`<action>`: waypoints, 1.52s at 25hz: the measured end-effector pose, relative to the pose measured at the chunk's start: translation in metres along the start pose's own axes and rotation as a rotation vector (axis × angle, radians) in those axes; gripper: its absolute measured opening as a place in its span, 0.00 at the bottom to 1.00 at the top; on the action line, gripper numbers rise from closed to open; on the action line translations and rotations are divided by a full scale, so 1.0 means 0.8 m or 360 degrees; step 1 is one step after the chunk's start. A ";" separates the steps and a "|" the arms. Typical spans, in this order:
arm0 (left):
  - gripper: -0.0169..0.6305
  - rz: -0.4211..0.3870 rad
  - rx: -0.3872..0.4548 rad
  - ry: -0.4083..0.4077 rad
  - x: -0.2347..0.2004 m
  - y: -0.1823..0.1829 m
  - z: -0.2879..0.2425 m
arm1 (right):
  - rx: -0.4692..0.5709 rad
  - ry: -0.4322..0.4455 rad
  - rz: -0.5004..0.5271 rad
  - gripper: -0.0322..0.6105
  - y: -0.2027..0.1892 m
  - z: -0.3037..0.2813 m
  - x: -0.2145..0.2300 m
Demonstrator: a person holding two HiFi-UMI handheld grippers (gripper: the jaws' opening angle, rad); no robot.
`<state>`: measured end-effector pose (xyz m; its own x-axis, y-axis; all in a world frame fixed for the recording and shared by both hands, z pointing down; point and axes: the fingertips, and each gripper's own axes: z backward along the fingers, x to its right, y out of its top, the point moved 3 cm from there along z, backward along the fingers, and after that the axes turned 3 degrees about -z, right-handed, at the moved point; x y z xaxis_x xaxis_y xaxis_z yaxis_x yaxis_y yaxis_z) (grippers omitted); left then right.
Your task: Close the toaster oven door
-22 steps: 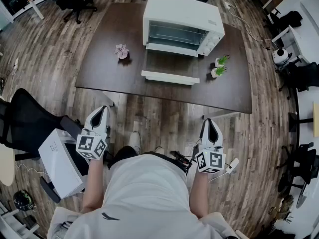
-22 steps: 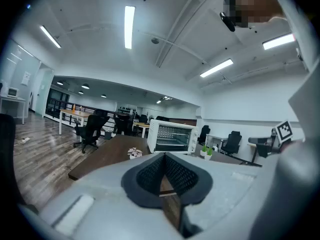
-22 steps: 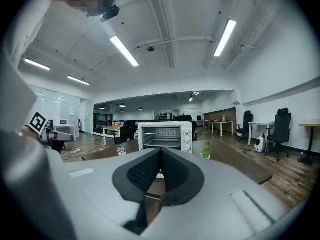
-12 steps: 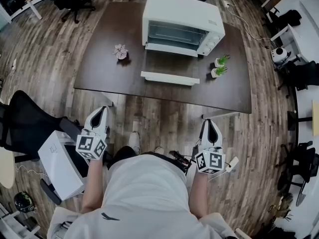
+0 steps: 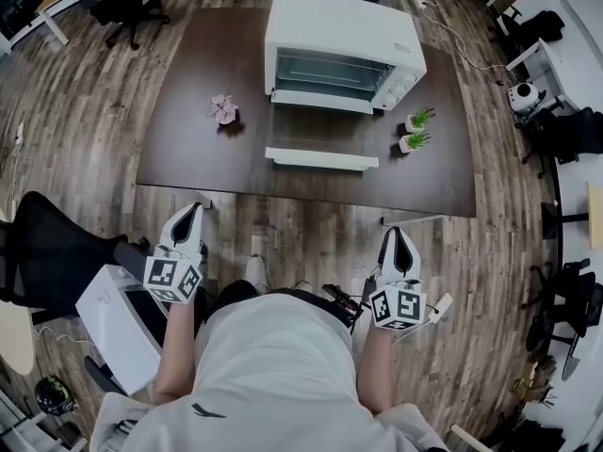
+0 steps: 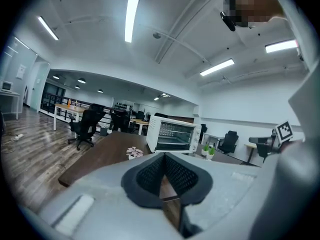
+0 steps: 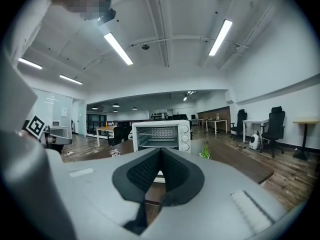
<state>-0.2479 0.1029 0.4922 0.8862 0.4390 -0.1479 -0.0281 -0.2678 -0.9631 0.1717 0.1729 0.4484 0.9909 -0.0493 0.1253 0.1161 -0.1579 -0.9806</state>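
Both claws shut and empty; oven door not yet closed.
My left claw and right claw each have their pads pressed together on nothing. Well ahead of both, on the table, the oven stands with its door folded down flat toward me. The whole job is left: reach, lift, shut. In both gripper views my own jaws cover most of the door, and I can't make out its hinge.

Left gripper: fingers together, tips meeting, nothing between them. Dead ahead, well apart: white toaster oven on the dark tabletop. Pink flower to the oven's left, small potted plants to its right. Black office chairs far left.
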 end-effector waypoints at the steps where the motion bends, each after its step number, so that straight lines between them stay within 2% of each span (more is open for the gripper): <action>1: 0.03 0.0001 -0.0002 -0.0006 -0.006 0.002 -0.005 | 0.0001 -0.0008 0.0002 0.05 0.001 -0.006 -0.002; 9: 0.03 0.0004 -0.0038 -0.0074 -0.055 0.017 -0.053 | -0.0018 -0.0110 0.0010 0.05 0.007 -0.046 -0.015; 14: 0.03 -0.0013 -0.0091 -0.0119 -0.065 0.016 -0.092 | -0.0061 -0.0119 0.0026 0.05 0.005 -0.082 -0.011; 19: 0.03 -0.0009 -0.0106 -0.0112 -0.056 0.020 -0.146 | -0.0096 -0.0065 0.0018 0.06 0.001 -0.136 0.012; 28: 0.03 0.0042 -0.0051 -0.0008 -0.032 0.050 -0.230 | -0.0121 0.0087 0.0070 0.06 0.009 -0.222 0.076; 38: 0.03 0.0029 -0.0053 0.0058 -0.013 0.053 -0.266 | -0.0102 0.0116 0.0083 0.06 0.019 -0.259 0.123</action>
<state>-0.1602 -0.0954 0.5010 0.9020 0.4024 -0.1566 -0.0295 -0.3043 -0.9521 0.2568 -0.0387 0.4767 0.9876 -0.1301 0.0875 0.0579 -0.2157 -0.9747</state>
